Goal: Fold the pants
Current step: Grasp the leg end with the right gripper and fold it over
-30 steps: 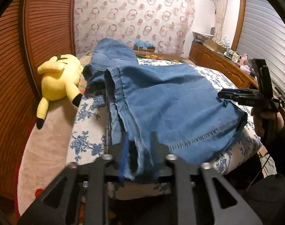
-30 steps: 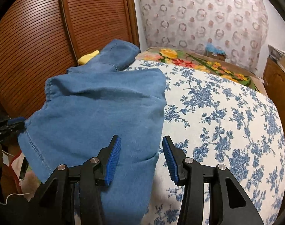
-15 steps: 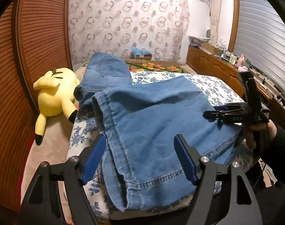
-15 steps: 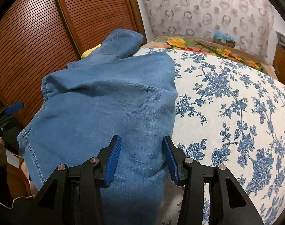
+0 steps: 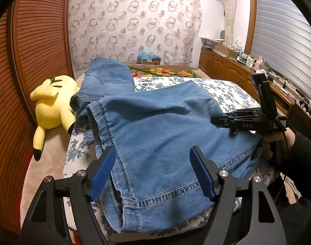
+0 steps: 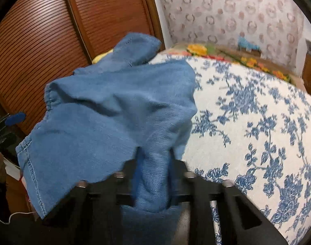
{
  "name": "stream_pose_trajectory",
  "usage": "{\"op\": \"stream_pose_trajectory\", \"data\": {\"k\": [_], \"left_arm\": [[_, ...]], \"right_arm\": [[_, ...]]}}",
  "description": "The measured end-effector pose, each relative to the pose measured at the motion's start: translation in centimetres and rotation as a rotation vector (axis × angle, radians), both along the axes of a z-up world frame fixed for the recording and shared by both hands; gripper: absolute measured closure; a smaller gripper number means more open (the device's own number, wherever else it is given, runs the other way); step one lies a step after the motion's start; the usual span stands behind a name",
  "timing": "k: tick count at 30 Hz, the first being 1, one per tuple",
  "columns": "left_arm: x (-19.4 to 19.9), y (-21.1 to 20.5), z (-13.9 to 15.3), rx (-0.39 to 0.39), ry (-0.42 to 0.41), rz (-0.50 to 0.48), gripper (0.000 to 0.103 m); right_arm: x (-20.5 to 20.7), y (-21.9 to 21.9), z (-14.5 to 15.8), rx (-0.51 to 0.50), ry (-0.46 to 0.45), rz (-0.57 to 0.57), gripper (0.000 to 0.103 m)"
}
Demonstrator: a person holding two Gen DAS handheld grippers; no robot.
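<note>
Bare bedspread (image 6: 257, 122) lies open right of the jeans (image 6: 114, 112); plush toy (image 5: 51, 102) crowds their left.

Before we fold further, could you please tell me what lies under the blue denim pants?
The blue denim pants rest on a white bedspread with blue flowers; whatever lies beneath their middle is covered.

Our soft matt blue denim pants (image 5: 155, 134) with stitched hems, our woven floral cotton bedcover (image 6: 257, 122), fuzzy yellow plush toy (image 5: 51, 104), ribbed glossy wooden doors (image 6: 43, 30).
</note>
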State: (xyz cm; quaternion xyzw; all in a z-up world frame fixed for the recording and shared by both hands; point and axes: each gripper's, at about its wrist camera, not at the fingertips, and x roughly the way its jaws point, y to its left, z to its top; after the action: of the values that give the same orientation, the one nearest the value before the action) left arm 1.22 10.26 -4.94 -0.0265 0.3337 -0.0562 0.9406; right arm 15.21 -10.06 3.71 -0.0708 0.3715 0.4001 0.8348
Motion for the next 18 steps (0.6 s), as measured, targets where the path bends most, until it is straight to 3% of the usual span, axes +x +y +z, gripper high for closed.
{"op": "stream_pose_trajectory", "data": {"k": [8,14,18], "left_arm": [[0.8,-0.3,0.0,0.0,0.0,-0.01,0.027],[2.2,-1.7,0.2,-0.001,0.001,-0.041,0.027],[3.1,-3.3,0.6,0.001,-0.01,-0.074,0.027]], "right_arm": [[-1.3,-2.6,2.0,0.068,-0.078,-0.027,0.095],[-1.5,-6.6,3.5,0.026,-0.136,-0.108,0.095],[-0.1,-11.4,4.0,-0.011,-0.153,-0.221,0.095]]}}
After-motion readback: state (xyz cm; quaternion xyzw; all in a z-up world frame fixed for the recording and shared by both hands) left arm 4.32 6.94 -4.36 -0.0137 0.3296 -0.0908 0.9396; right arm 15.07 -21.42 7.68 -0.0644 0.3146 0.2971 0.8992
